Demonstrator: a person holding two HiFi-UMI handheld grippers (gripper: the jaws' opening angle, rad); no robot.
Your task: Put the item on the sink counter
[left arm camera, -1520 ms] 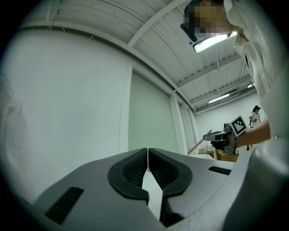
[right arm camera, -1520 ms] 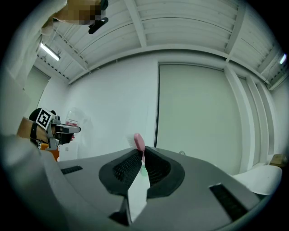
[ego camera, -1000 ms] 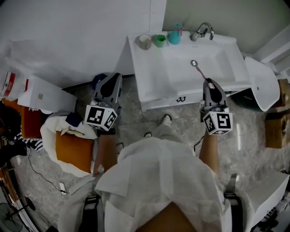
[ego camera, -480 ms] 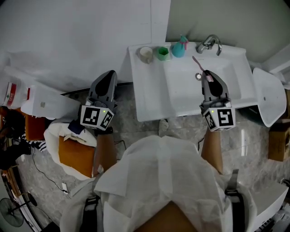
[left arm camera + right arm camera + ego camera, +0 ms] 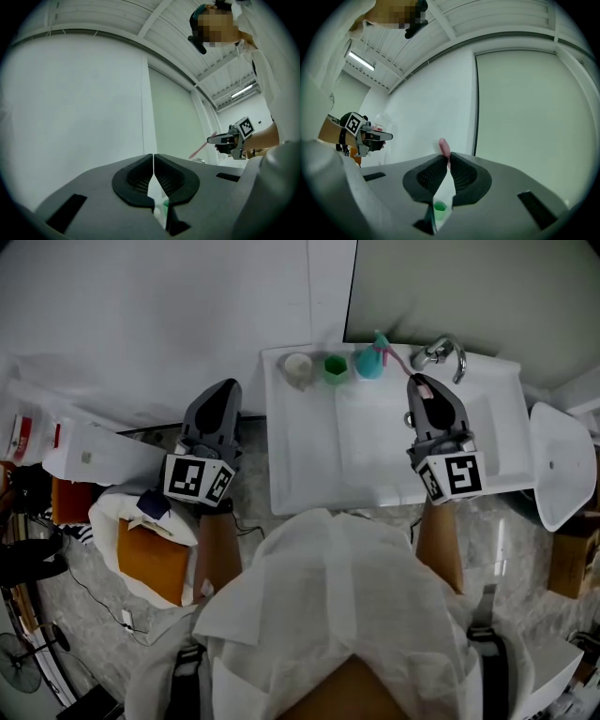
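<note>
The person is standing at a white sink (image 5: 309, 474) with a gripper in each hand. The right gripper (image 5: 413, 382) is clenching a pink toothbrush (image 5: 397, 360) — in the right gripper view its dark pads (image 5: 461, 174) are pressing together on the handle, and the pink end (image 5: 443, 147) is sticking up just past the fingertips. Seen from the head view, this gripper is hanging over the back part of the basin, just left of the faucet (image 5: 442, 352). The toothbrush is slanting from the tips toward the back ledge. Its far end is reaching close to a teal bottle (image 5: 367, 359); whether the two are touching cannot be told. The toothbrush is therefore in the grip and above the sink, not lying on the counter.

Along that back ledge, a white cup (image 5: 298, 366), a green cup (image 5: 335, 364) and the teal bottle are standing in a row, each just beside the next. The green cup is also showing through the gap beneath the right gripper's pads (image 5: 439, 206).

The left gripper (image 5: 226, 387) is hovering off the sink's left edge, over the floor, pointing toward the white wall (image 5: 141, 315). Its jaws are meeting edge to edge with nothing between them — the left gripper view shows only a thin seam (image 5: 153, 157), with the right gripper and the toothbrush (image 5: 200, 149) in the distance.
</note>
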